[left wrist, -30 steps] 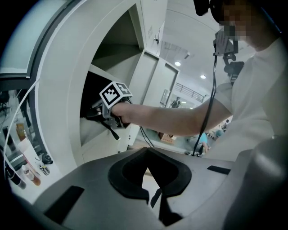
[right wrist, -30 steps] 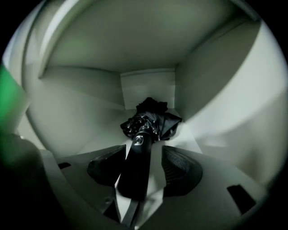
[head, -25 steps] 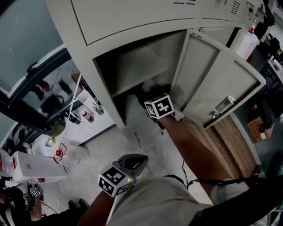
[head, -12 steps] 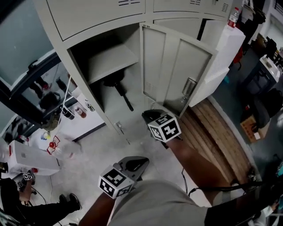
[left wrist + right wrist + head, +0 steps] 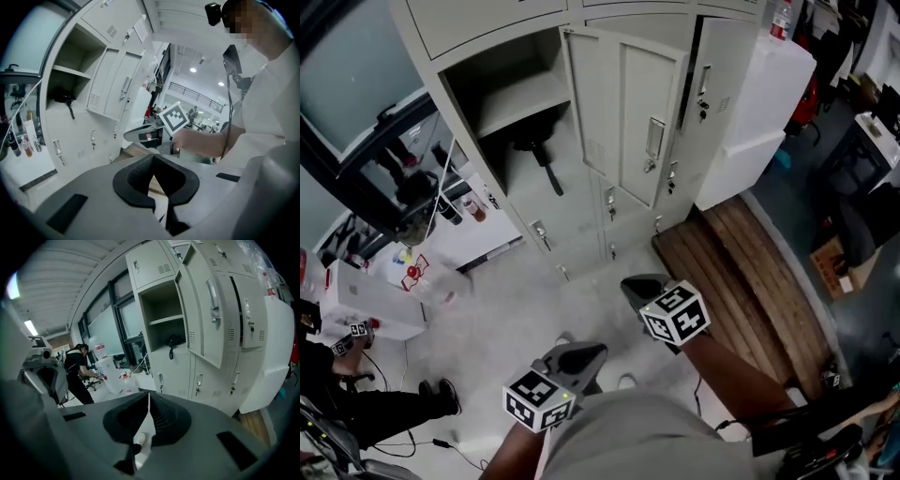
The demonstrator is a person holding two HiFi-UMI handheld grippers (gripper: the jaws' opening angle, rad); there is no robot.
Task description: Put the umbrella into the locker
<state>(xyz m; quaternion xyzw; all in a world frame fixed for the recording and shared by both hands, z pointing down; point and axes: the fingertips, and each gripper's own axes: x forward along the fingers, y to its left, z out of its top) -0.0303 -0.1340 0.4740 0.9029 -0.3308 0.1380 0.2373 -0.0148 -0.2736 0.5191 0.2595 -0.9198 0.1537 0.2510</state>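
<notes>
The black umbrella [image 5: 539,155] lies in the lower part of the open locker compartment [image 5: 520,98], under its shelf, handle end toward the front. It also shows in the left gripper view as a dark umbrella [image 5: 65,99] and in the right gripper view [image 5: 173,342]. The locker door [image 5: 623,94] stands swung open to the right. My right gripper [image 5: 633,281] is well back from the locker over the floor, shut with nothing between its jaws [image 5: 148,397]. My left gripper [image 5: 591,352] is held close to my body, shut and empty [image 5: 151,161].
A wooden platform [image 5: 741,272] lies on the floor at right beside a white cabinet [image 5: 750,103]. A low shelf with bottles [image 5: 464,211] and a white box [image 5: 366,309] stand at left. A person [image 5: 356,403] sits at the lower left.
My right gripper has come out of the locker compartment and far back, closing on nothing; the umbrella stays inside. The left gripper and the whole view have drawn back from the locker too.
</notes>
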